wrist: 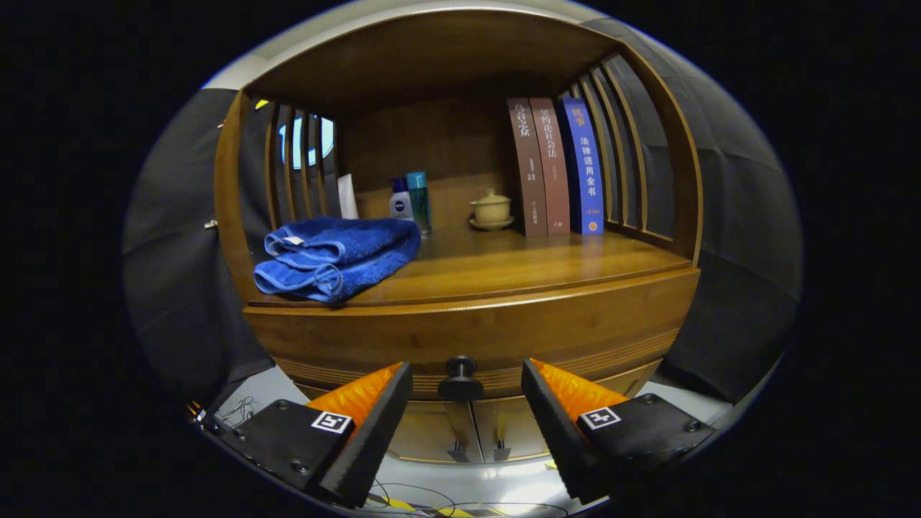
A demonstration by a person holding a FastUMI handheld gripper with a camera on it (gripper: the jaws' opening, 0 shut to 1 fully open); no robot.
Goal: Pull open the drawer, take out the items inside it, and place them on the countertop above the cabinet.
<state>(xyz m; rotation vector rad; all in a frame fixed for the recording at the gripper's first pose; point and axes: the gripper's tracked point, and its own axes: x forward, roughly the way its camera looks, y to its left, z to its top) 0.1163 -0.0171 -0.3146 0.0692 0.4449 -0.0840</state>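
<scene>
The hand-held gripper [466,374] is facing the drawer [475,338], its fingers spread apart on either side of the drawer knob [460,378] without touching it. The drawer is sitting closed. Above the knob, on the bench [518,262], a folded blue towel [334,257], a lidded cup [491,208] and three books [554,167] are resting.

The hand-held gripper [466,378] stands open, its fingers either side of the drawer knob [460,377] with free gaps. Above the knob, the desk [518,270] is bare at its front middle; a blue towel [334,257] blocks its left, books [554,167] its back right.
</scene>
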